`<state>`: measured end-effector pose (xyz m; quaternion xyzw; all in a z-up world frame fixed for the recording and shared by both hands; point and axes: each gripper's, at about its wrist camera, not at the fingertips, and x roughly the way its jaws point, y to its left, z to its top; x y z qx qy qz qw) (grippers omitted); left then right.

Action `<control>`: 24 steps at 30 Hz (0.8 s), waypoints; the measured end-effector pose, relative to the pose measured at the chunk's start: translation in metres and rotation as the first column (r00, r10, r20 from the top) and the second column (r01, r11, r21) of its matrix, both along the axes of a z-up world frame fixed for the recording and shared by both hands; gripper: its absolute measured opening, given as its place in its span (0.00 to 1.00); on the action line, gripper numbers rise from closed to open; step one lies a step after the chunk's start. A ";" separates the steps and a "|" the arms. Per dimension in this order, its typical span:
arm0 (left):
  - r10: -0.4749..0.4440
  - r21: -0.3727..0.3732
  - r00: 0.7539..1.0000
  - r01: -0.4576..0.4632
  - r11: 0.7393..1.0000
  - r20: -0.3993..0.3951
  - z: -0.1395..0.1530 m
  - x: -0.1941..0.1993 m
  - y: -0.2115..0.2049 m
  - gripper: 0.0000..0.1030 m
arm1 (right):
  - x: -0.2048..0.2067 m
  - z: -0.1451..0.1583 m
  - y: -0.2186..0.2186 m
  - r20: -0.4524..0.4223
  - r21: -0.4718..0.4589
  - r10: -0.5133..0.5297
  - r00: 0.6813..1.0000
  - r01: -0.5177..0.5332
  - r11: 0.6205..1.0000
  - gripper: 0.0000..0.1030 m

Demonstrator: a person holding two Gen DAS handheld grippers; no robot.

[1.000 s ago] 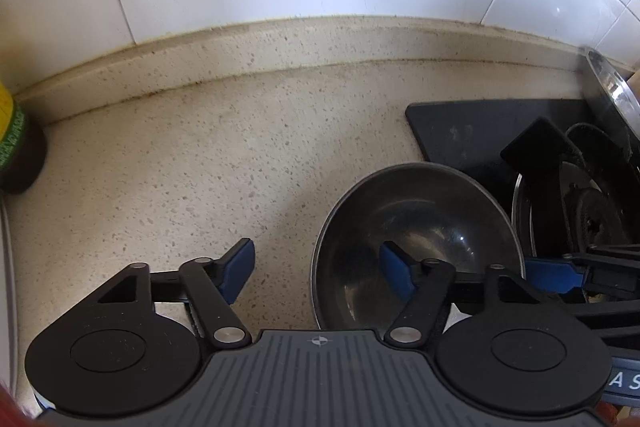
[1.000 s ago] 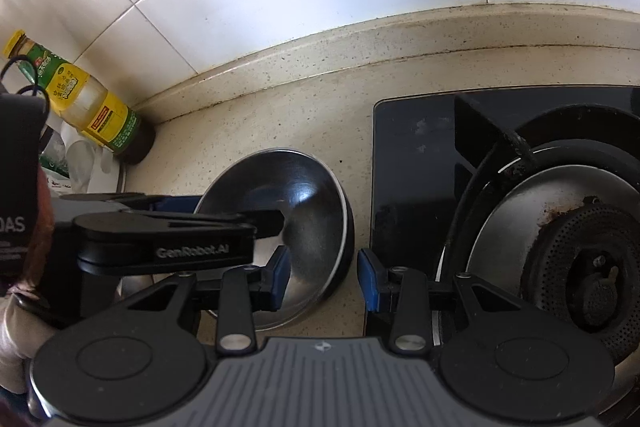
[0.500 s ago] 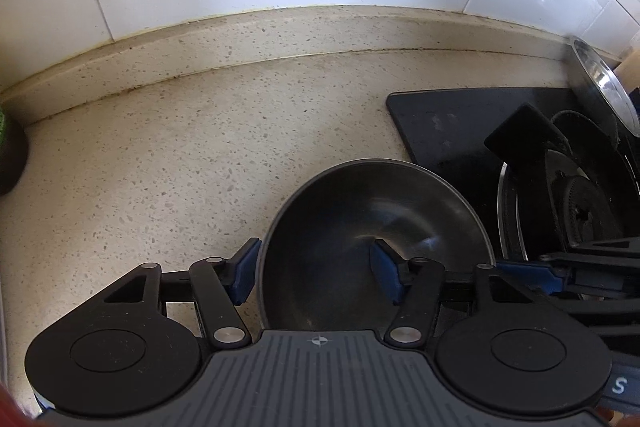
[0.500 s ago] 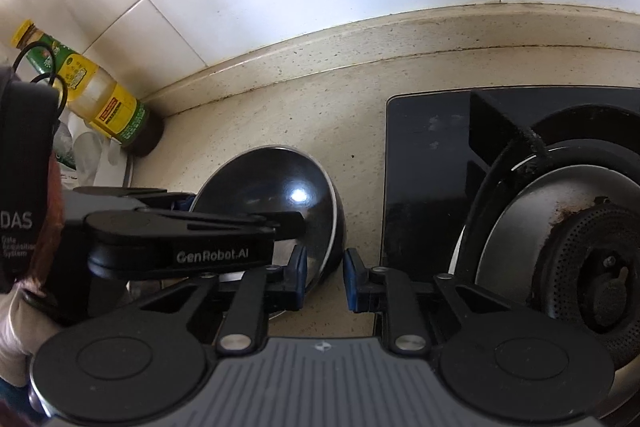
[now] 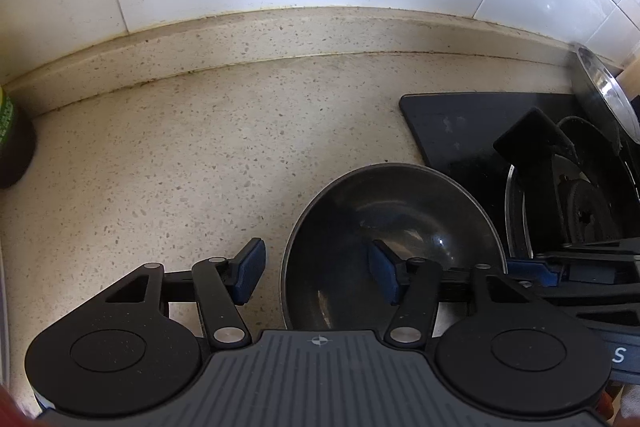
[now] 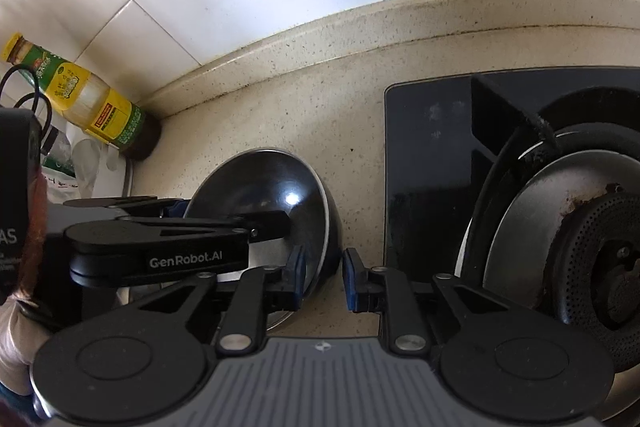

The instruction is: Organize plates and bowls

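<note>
A dark metal bowl sits on the speckled counter, just left of the stove. My left gripper straddles the bowl's left rim: one blue pad is inside the bowl, and the other stands outside with a small gap to the rim, so it is open. My right gripper is shut on the bowl at its right rim, one pad inside and one on the outer wall. The left gripper's black body crosses the bowl in the right wrist view.
A black glass stove with a burner fills the right. An oil bottle stands against the tiled wall at the left. A shiny metal dish leans at the far right. A gloved hand shows at the left edge.
The right jaws closed onto the bowl's right rim. The left jaws narrowed around the left rim. The bowl shifted slightly between the two grippers.
</note>
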<state>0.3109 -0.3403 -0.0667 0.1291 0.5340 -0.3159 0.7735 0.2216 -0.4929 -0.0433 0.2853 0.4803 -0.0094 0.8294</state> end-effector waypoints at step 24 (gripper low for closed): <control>-0.024 -0.065 0.998 0.027 0.997 0.050 0.032 -0.019 0.001 0.52 | -0.016 0.029 -0.008 0.105 0.001 -0.048 0.993 0.048 0.999 0.17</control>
